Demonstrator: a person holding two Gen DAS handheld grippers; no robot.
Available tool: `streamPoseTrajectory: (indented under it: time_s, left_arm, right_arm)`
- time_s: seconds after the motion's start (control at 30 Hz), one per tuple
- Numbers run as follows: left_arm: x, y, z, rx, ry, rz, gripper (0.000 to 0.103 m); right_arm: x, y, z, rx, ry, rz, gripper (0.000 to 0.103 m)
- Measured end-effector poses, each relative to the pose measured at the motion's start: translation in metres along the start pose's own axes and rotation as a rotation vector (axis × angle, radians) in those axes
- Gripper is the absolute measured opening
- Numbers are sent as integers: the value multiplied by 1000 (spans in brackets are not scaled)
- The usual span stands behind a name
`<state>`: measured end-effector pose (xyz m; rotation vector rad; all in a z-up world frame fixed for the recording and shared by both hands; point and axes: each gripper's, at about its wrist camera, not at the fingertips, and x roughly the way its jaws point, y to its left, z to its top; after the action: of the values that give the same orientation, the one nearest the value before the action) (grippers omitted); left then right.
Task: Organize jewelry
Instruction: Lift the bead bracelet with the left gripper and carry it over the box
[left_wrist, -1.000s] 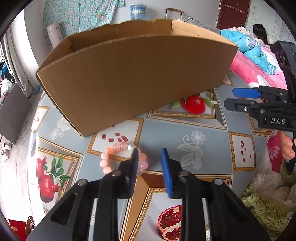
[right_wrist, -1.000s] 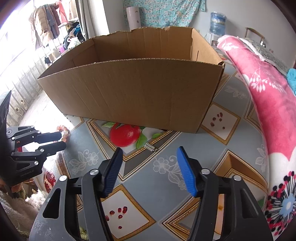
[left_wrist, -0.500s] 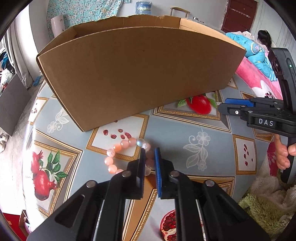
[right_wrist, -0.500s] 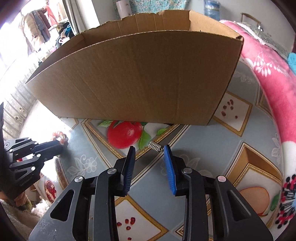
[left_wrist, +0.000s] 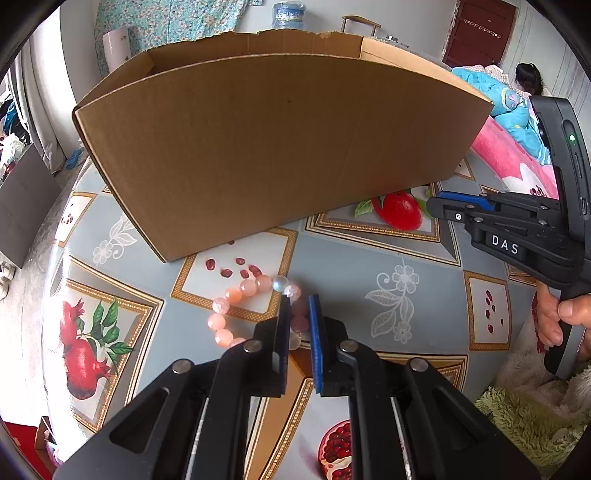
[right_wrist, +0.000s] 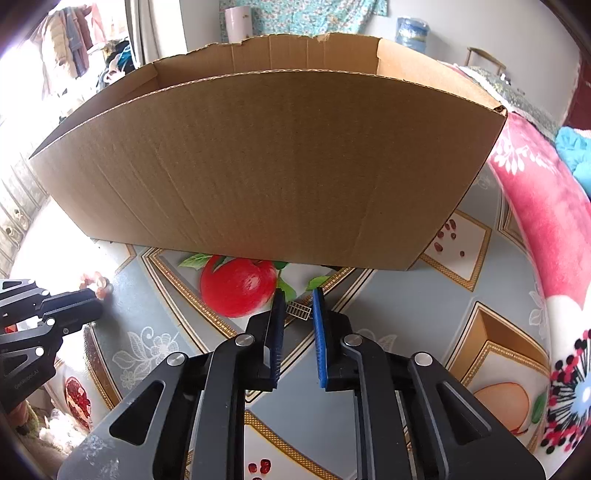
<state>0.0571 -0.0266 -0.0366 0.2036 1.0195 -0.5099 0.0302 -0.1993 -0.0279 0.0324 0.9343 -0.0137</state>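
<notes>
A pink bead bracelet (left_wrist: 236, 295) lies on the patterned tablecloth in front of a large open cardboard box (left_wrist: 280, 147). My left gripper (left_wrist: 297, 306) is shut on the bracelet's right side, with beads between its blue pads. In the right wrist view a small gold ribbed piece of jewelry (right_wrist: 300, 309) lies near the box (right_wrist: 273, 166). My right gripper (right_wrist: 298, 304) has closed around it, the piece spanning the narrow gap between the pads. The left gripper (right_wrist: 88, 302) and some beads (right_wrist: 92, 280) show at the left edge there.
The tablecloth (left_wrist: 406, 295) has pomegranate prints and gold frames. A pink floral blanket (right_wrist: 546, 206) lies at the right. The right gripper's body (left_wrist: 517, 236) and a hand (left_wrist: 561, 317) are at the right of the left wrist view.
Both grippers have closed from wide open. The left came down on the bracelet's beads. The right moved forward and closed around the small gold piece.
</notes>
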Motion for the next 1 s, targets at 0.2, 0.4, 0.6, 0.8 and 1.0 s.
streamPoseTrajectory:
  time_s: [0.2,0.4,0.6,0.8,1.0]
  left_arm:
    - [0,0,0,2,-2,-4,9]
    - [-3,-1,0,7,-3,0,9]
    - [-14,-1,1,9,-28,-8,9]
    - [-35,2,0,-10,-79,-33,9]
    - [-69,8,5,-45,-153,-82,9]
  right_arm:
    - [-1,-6,0,20,-4,23,13]
    - [-3,-19,0,33,-8,39,13]
    - [-14,-25,-1,31,-42,47,13]
    - [-35,-27,-7,17,-93,52,13]
    - [-68,-30,-3,-8,-159,72,13]
